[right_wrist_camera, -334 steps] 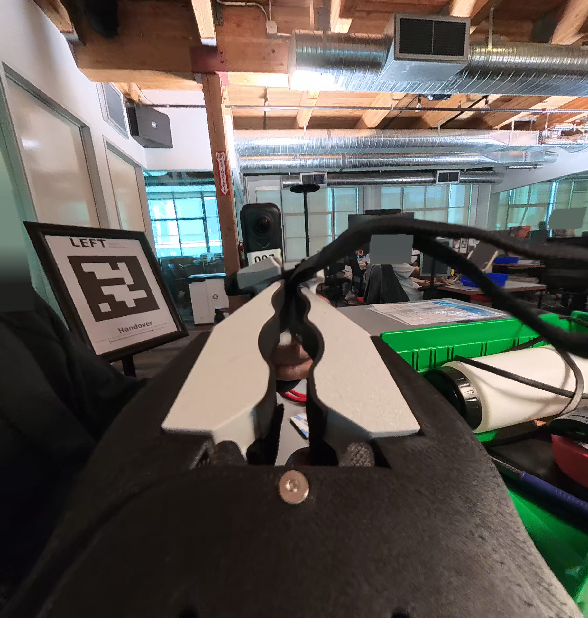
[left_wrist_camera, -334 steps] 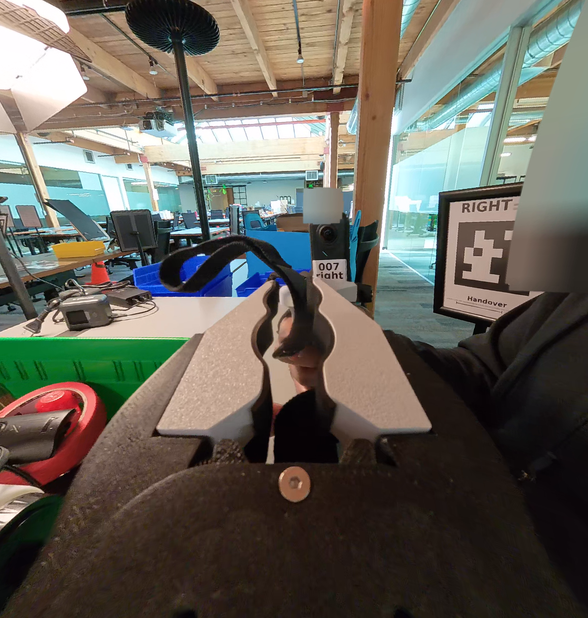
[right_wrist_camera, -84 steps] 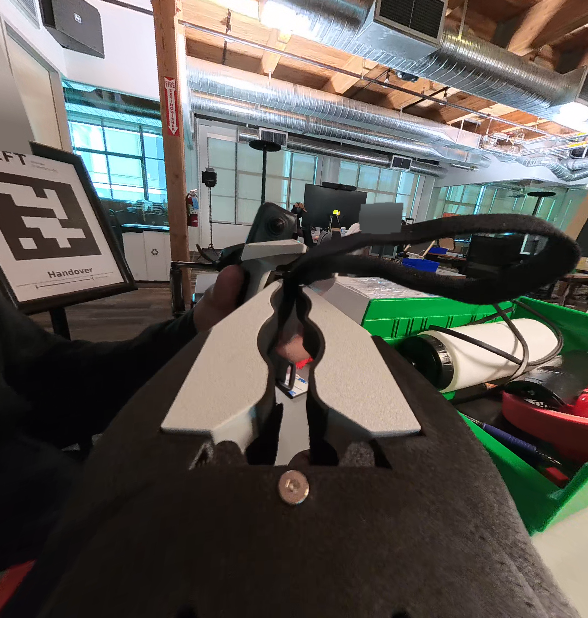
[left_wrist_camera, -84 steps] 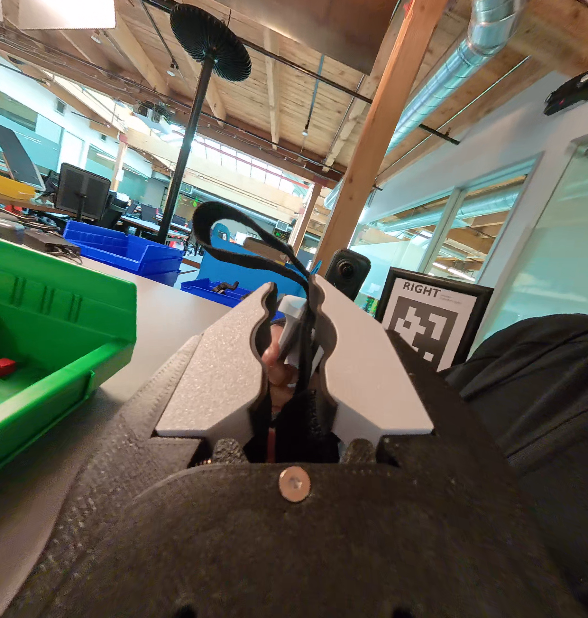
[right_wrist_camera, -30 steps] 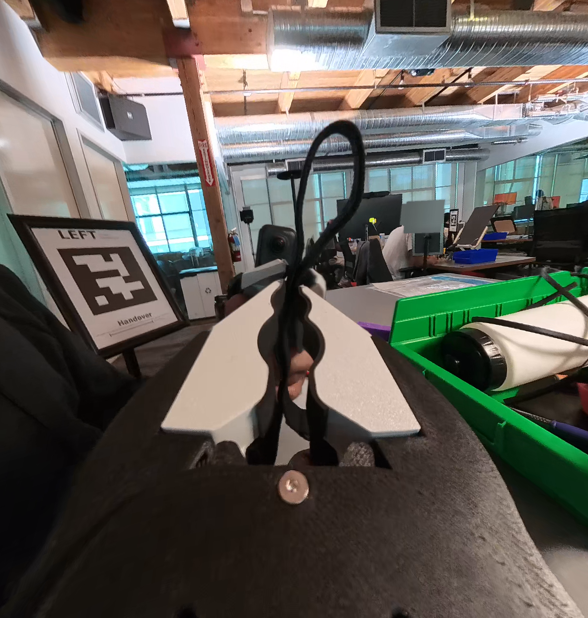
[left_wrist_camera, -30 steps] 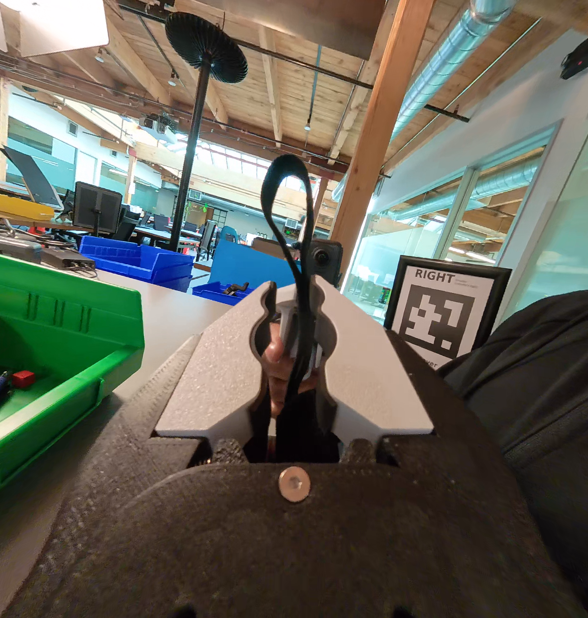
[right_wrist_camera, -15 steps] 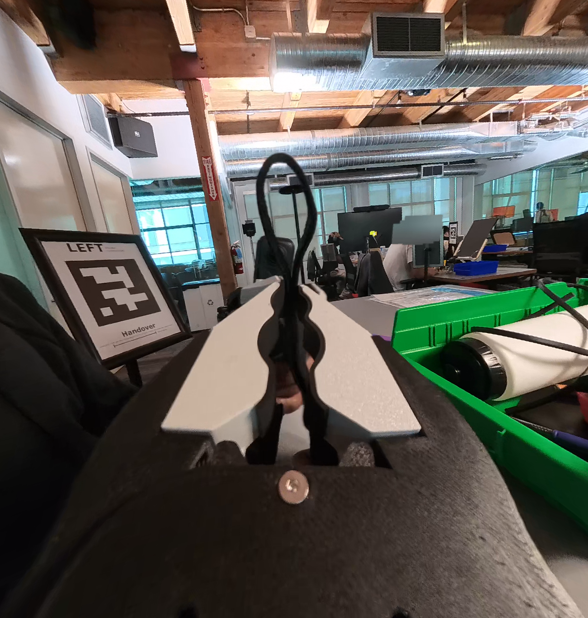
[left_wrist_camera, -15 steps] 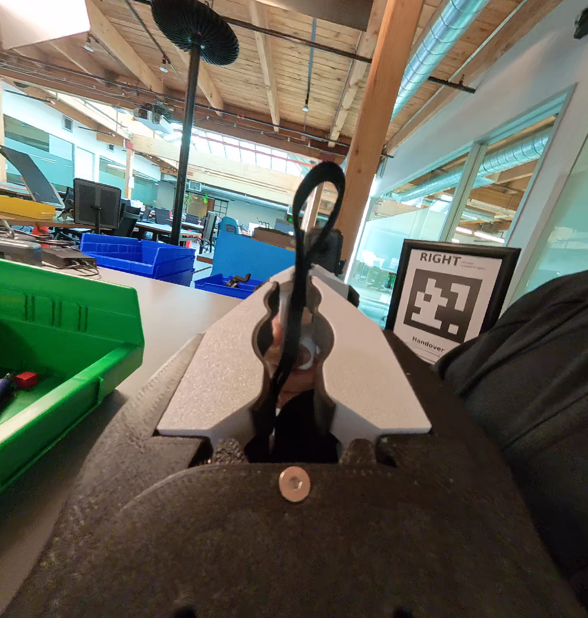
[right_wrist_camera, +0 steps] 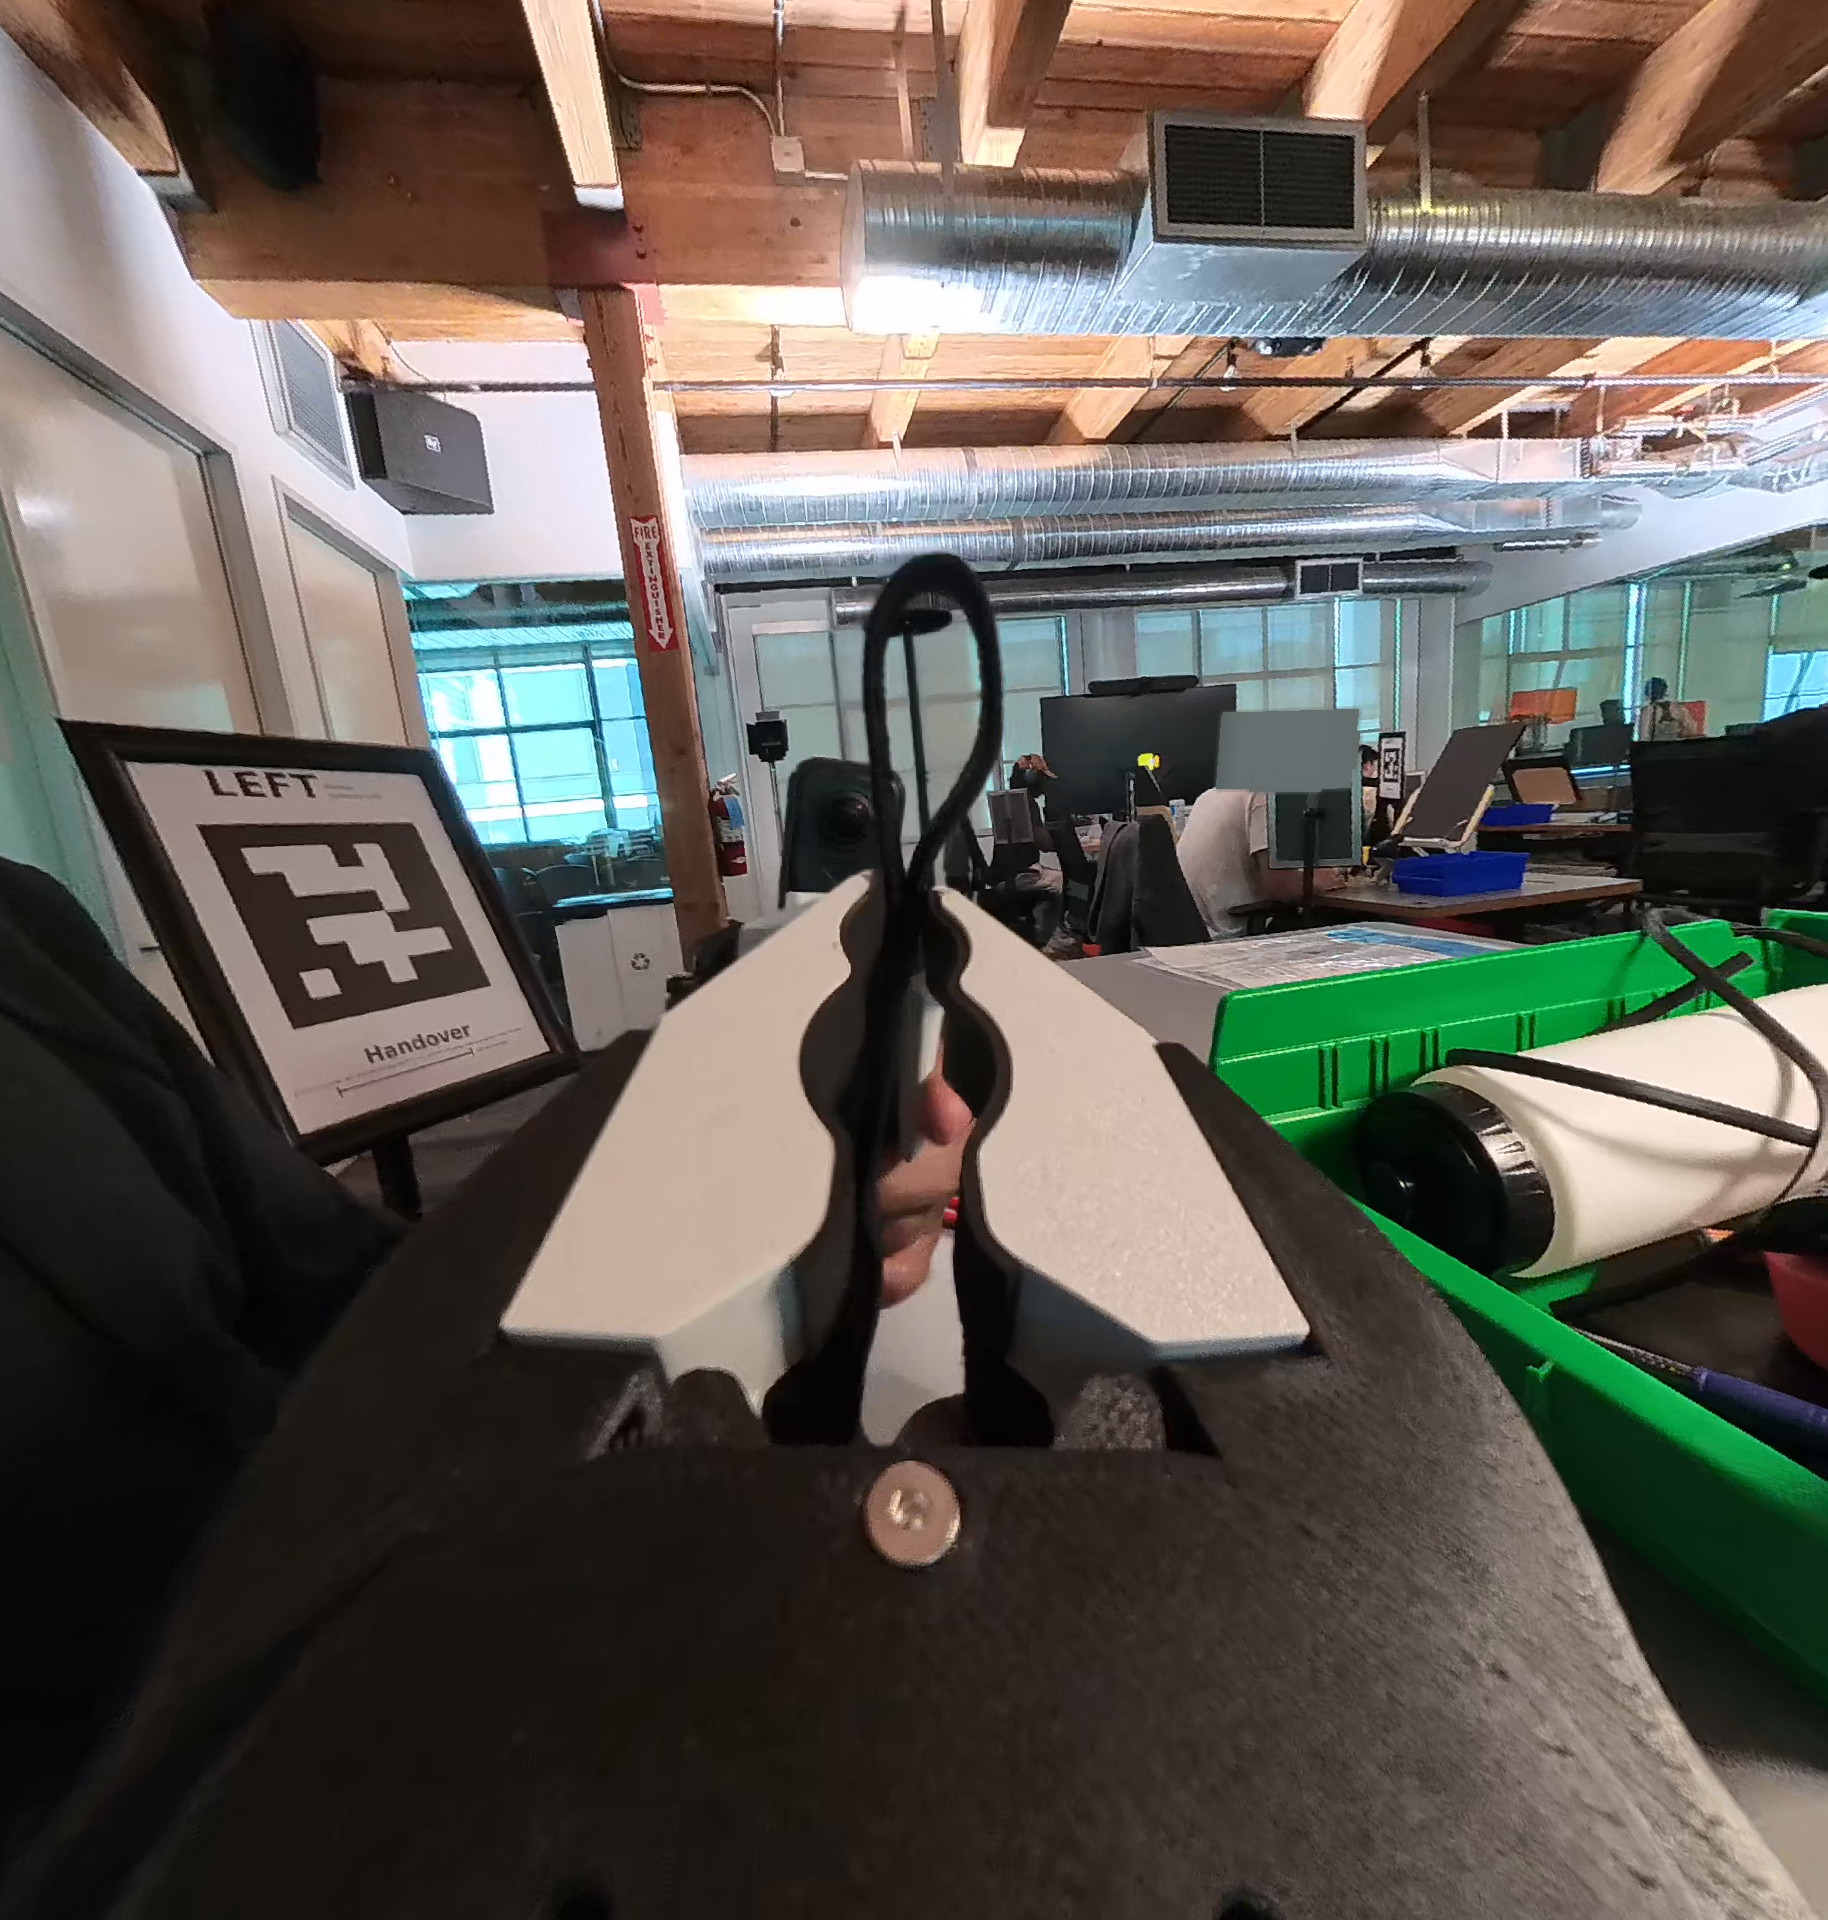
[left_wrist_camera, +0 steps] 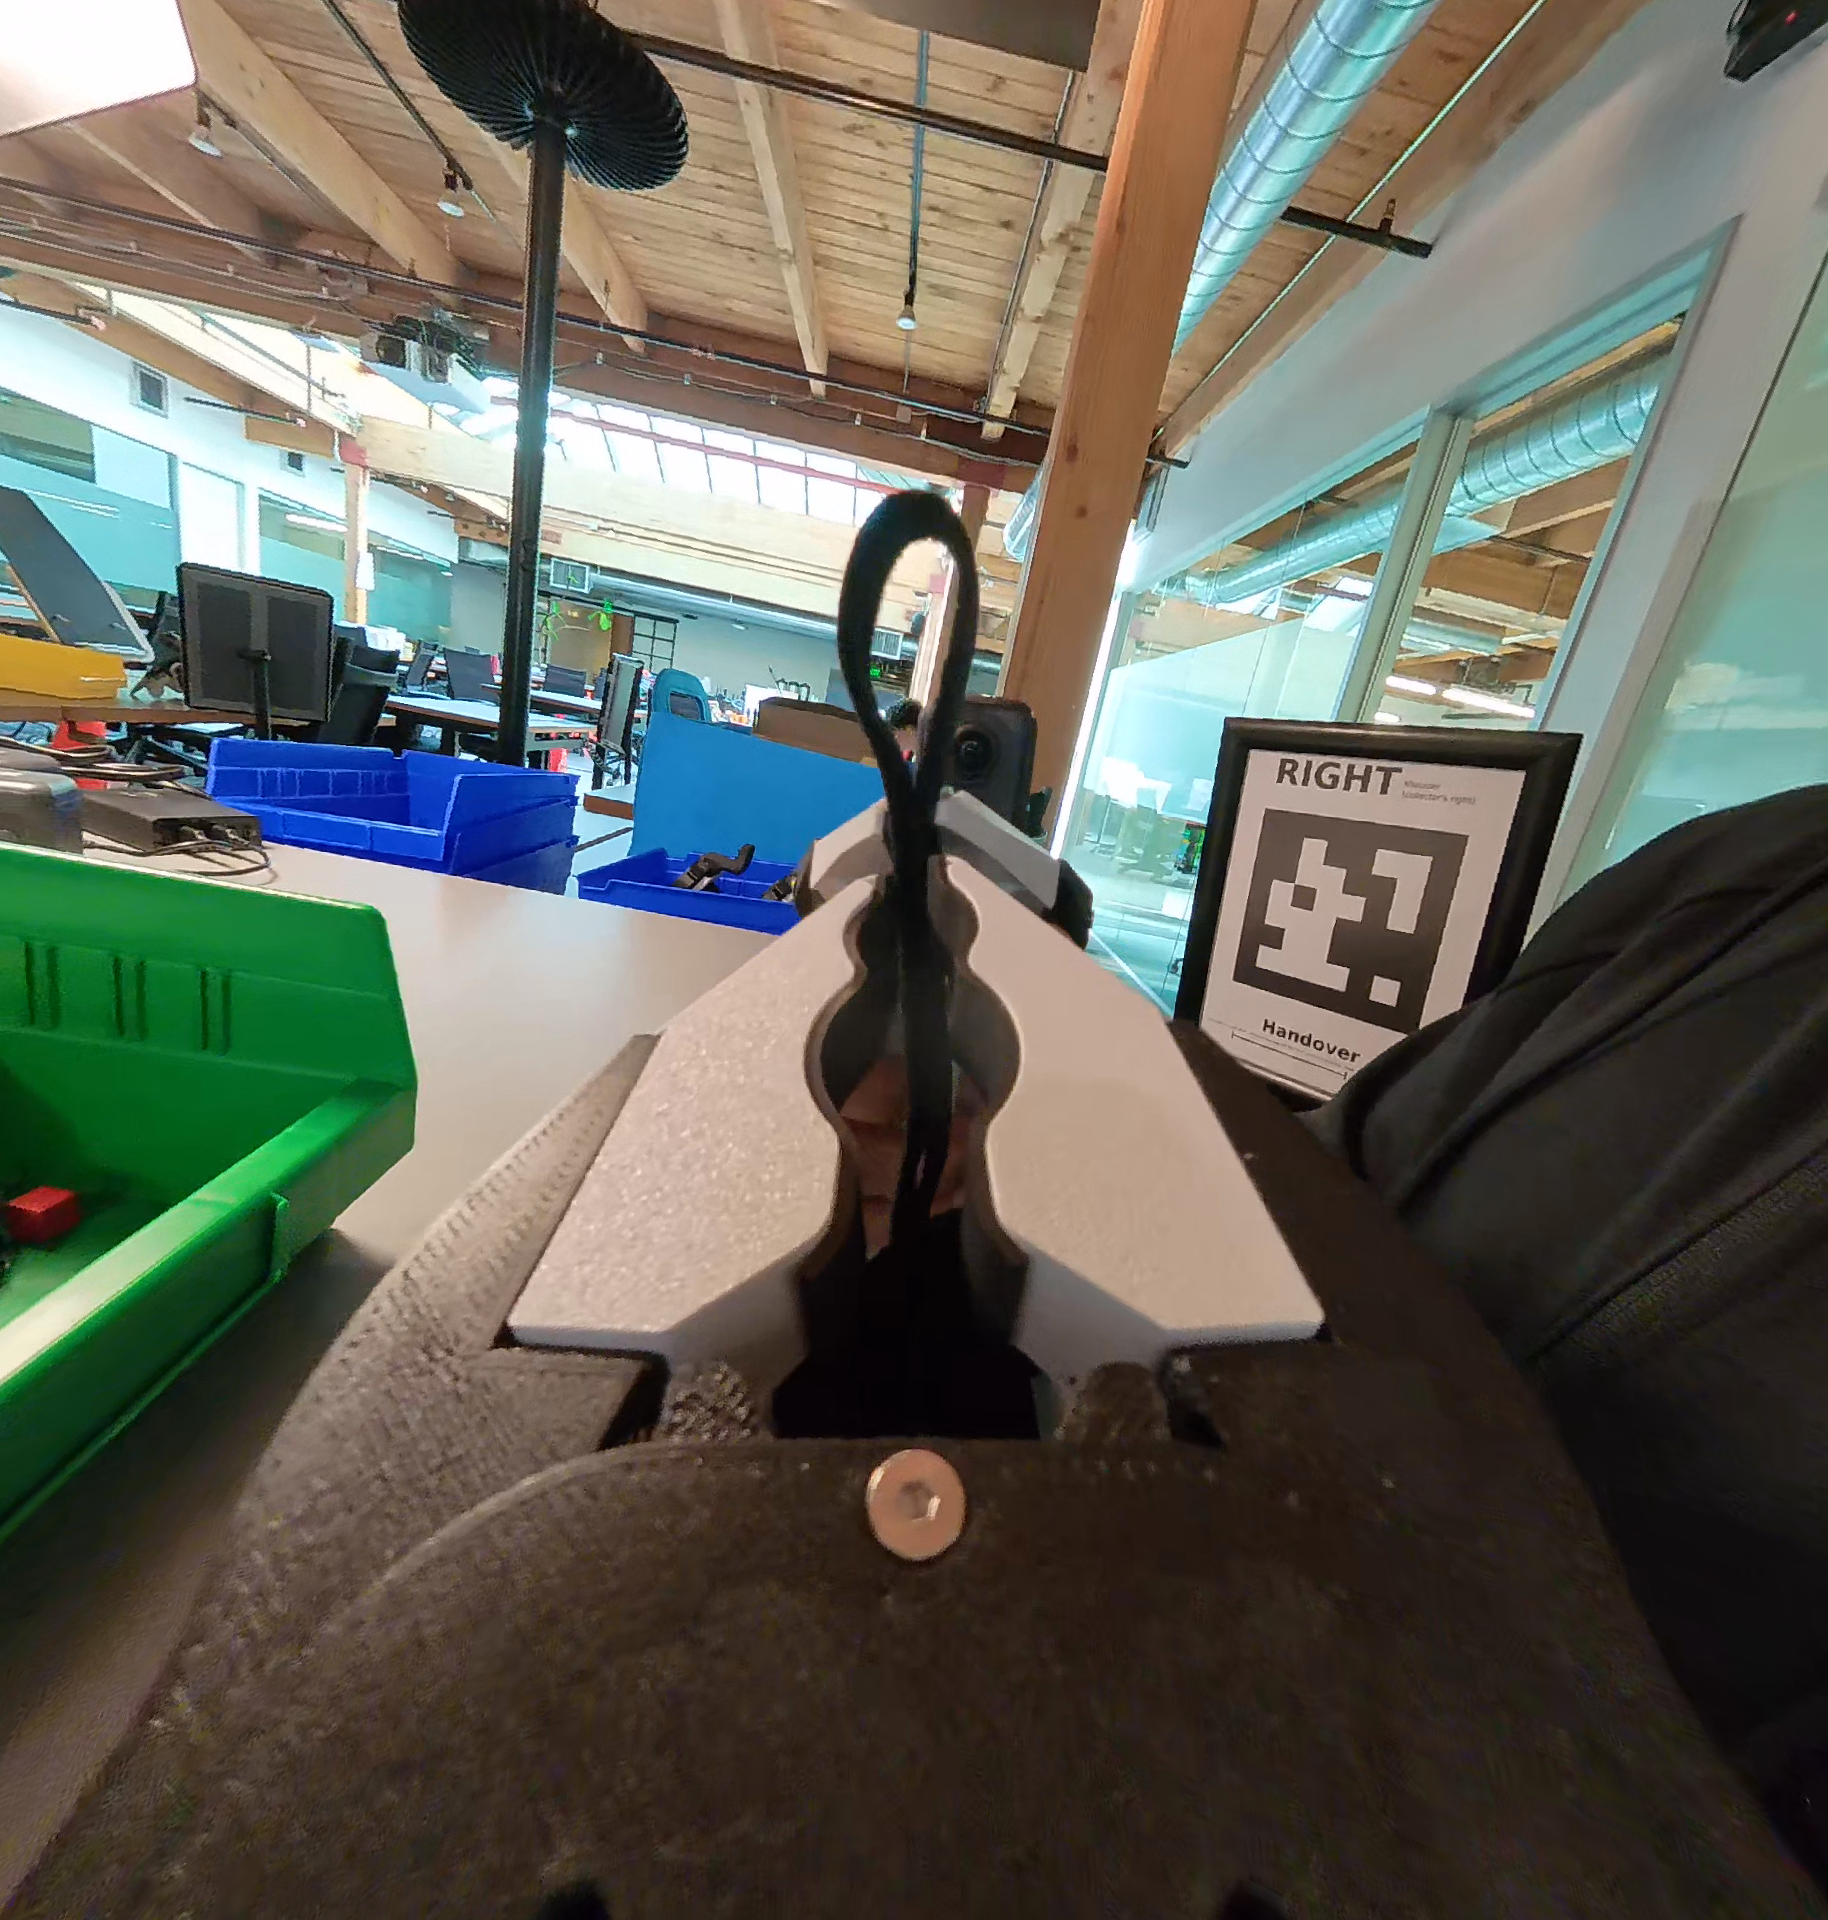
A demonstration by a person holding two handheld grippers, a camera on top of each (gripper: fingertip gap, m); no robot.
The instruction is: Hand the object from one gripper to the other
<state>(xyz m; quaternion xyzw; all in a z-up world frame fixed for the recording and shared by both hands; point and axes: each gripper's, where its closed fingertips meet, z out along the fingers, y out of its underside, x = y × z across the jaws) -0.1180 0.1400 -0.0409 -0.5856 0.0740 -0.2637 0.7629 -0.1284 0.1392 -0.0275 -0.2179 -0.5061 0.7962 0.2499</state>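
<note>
With both grippers facing each other tip to tip, the black strap [left_wrist_camera: 905, 665] rises as a narrow upright loop above the jaws. Left gripper [left_wrist_camera: 912, 894]: jaws together, clamped on the strap, which runs down the slot between them. Right gripper [right_wrist_camera: 905, 909]: jaws likewise closed on the same strap [right_wrist_camera: 931, 717]. Green bin [left_wrist_camera: 193, 997] sits left of the left jaws; framed marker sign [left_wrist_camera: 1357, 904] stands to their right, beyond the tips.

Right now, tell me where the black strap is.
The black strap stands looped upright at centre of both wrist views, pinched between the facing left tongs and right tongs.
</note>
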